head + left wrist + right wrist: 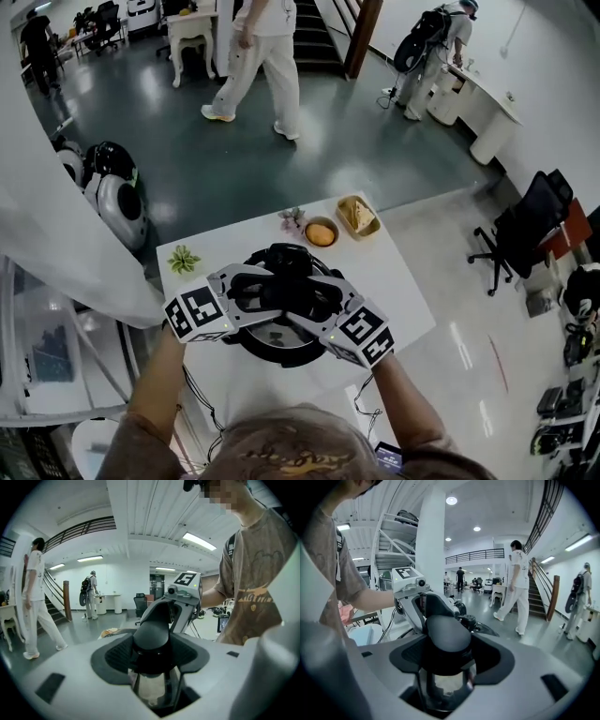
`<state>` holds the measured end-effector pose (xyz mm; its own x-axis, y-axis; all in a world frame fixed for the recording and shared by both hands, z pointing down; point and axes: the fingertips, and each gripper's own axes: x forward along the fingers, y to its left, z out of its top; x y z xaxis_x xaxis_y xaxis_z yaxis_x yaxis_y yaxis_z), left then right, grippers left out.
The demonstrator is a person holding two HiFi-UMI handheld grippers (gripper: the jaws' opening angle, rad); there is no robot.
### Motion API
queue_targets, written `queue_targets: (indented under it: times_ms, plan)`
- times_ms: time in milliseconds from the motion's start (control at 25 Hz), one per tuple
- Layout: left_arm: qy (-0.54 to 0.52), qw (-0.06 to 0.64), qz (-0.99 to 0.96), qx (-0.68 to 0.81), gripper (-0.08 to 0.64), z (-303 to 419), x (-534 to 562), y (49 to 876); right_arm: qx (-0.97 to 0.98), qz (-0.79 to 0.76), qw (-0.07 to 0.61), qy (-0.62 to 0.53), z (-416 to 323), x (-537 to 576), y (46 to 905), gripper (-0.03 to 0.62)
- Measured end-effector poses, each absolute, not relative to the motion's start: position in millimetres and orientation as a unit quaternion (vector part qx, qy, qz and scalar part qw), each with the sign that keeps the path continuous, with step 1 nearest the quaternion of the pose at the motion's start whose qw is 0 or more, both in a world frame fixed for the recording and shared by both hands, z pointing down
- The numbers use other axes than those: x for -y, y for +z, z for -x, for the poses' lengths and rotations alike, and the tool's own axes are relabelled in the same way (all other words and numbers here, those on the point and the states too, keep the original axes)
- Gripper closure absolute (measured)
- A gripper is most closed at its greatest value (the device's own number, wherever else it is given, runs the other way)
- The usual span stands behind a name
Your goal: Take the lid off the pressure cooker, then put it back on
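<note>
A black-lidded pressure cooker [279,339] stands in the middle of a white table [398,295]. My two grippers meet over its lid [286,261] from opposite sides. The left gripper [253,292] has its jaws closed round a rounded black lid handle [152,634], which fills the gap between the dark pads. The right gripper [314,311] grips the opposite black handle [447,637] the same way. Each gripper view shows the other gripper beyond the lid: the right gripper [180,599] and the left gripper [415,599]. The lid's knob [468,620] shows between them.
At the table's far edge sit a bowl with an orange [321,232], a basket of yellow food [357,217], a small green plant [184,260] and a dried flower [292,219]. A person [261,56] walks across the floor beyond. An office chair [525,234] stands to the right.
</note>
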<state>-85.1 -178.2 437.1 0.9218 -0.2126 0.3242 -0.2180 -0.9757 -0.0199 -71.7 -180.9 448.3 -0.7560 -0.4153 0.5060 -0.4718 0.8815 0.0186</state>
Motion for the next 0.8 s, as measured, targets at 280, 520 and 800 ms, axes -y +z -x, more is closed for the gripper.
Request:
queue_targets:
  times_ms: [280,520,800]
  plan:
    - [0.162,0.001,-0.986,0.049,0.308,83.5,180.5,435.6,0.92,-0.297,0.245,0.069,69.8,181.6,447.3,0.301]
    - [0.162,-0.005,-0.986,0.048,0.31,83.0,181.0,434.4,0.918,-0.303,0.247,0.067,68.8,181.7,446.6,0.302]
    - [0.159,-0.007,-0.986,0.055,0.308,82.6,179.2,428.2,0.92,-0.298,0.247,0.055,68.6,180.4,439.9,0.302]
